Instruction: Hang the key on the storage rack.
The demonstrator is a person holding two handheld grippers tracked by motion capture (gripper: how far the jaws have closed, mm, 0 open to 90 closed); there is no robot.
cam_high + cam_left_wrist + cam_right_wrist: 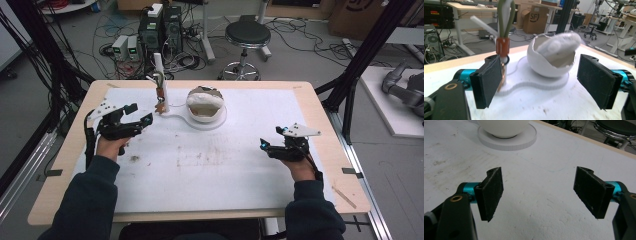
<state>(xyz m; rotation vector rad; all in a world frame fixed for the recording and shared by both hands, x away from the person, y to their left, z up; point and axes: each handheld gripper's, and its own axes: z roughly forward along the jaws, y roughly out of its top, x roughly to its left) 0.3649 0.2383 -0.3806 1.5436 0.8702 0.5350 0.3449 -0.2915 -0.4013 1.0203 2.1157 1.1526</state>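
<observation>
White foam-topped table, messy lab behind

High view: left gripper spread at 9 o'clock, right gripper spread at 3. Left gripper view: one cracked white bowl, one upright post at 11. Right gripper view: bowl at 11, jaws empty.

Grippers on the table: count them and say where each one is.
2. The left gripper is at the table's left side, jaws open, near the upright post. The right gripper is at the right side, open over bare foam.

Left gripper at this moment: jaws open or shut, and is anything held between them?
Open. In the left gripper view the left gripper has its two black jaws wide apart, with nothing gripped between them; the white bowl sits beyond.
</observation>
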